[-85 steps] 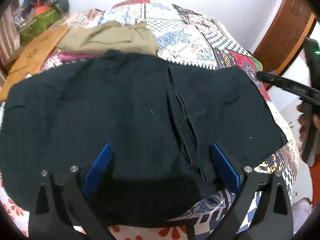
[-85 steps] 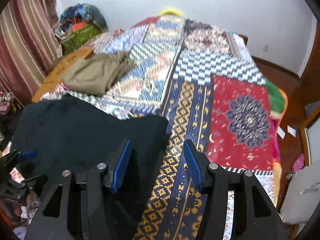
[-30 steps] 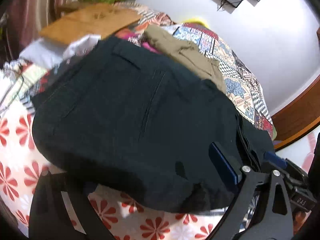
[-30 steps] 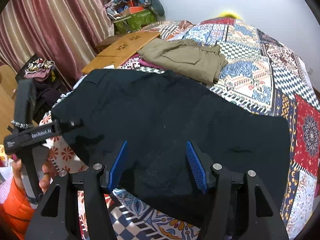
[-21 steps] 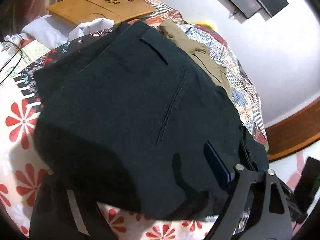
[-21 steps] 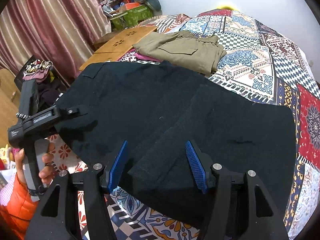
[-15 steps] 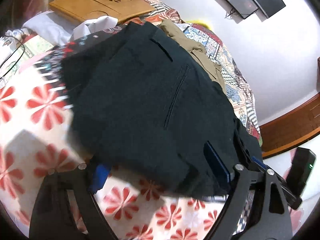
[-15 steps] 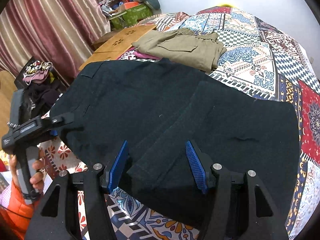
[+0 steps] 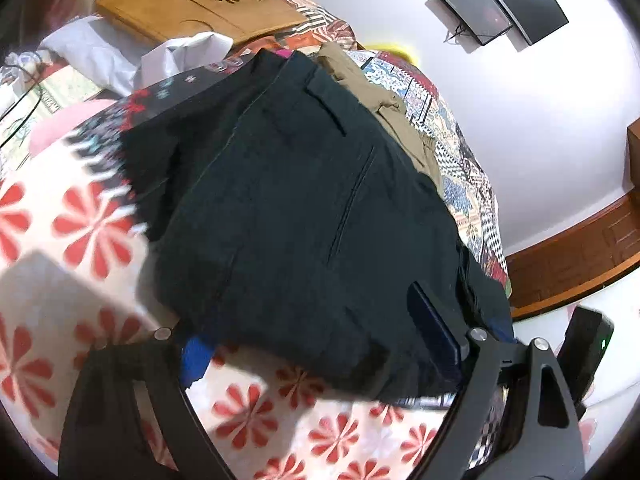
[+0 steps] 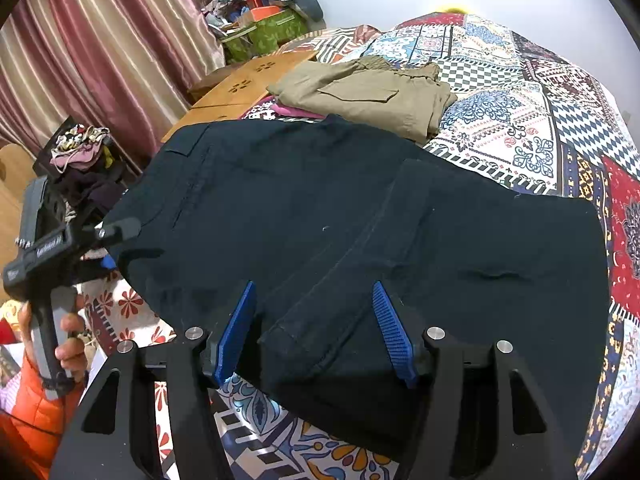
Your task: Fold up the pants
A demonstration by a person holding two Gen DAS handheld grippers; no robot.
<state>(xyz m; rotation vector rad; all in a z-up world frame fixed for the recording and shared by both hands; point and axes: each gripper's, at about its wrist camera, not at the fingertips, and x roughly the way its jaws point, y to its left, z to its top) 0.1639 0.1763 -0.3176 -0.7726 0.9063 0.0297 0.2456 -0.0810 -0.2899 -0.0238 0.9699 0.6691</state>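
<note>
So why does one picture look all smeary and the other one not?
Left wrist view: the flowered sheet at the left is smeared by motion blur, and the pants edge there is soft. Right wrist view: sharp all over, the pants and quilt patterns crisp. Both bend at the rims, a fisheye effect.

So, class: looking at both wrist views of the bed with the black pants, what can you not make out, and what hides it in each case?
- Left wrist view: the left gripper's lower blue pad is mostly under the black pants.
- Left wrist view: the flowered bedsheet is smeared by motion blur.
- Right wrist view: the pants' near hem is hidden behind the right gripper.
- Right wrist view: the pink garment is mostly covered by the khaki pants.
</note>
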